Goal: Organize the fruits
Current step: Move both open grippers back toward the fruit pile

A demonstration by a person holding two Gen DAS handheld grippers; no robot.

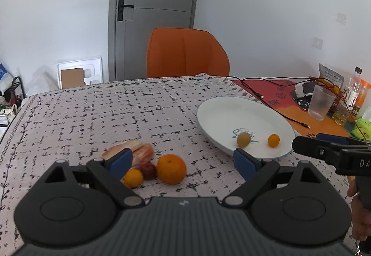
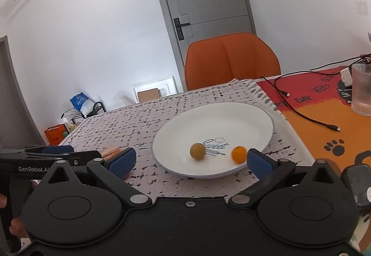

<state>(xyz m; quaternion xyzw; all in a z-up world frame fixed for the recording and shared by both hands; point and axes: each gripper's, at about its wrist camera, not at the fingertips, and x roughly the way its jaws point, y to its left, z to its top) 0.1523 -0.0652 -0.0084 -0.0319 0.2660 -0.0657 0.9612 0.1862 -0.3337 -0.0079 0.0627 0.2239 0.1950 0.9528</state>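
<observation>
- The left claw [image 1: 183, 163] hangs wide open and empty over the near edge of the worktop [image 1: 116, 112], with a cluster of fruit between and just beyond its fingers.
- The right claw [image 2: 191, 161] is also spread open and holds nothing; it faces the white plate [image 2: 215, 117] straight on.
- In the left view the big orange [image 1: 171, 169] sits at 6 o'clock, touching a small red fruit [image 1: 148, 170] at its 9 o'clock, with a small orange fruit [image 1: 133, 177] further round at 8 o'clock.
- A long pale orange item [image 1: 129, 151], blurred, lies behind them; what it is I cannot tell.
- On the plate, at 3 o'clock from the cluster, rest a dull yellow-brown fruit [image 2: 197, 151] and a little orange one [image 2: 239, 154], near each other but apart.
- The big orange is probably the heaviest piece, firm with a slightly giving rind; a hold across its widest middle should stop it squirting out.
- The small round fruits look light and smooth, so they will likely roll at a nudge; pinch them square across the centre, gently.
- The red one may bruise, so it wants a soft squeeze.
- The plate looks hard, glossy and breakable; fruit set down on it may roll toward the dip in its middle.
</observation>
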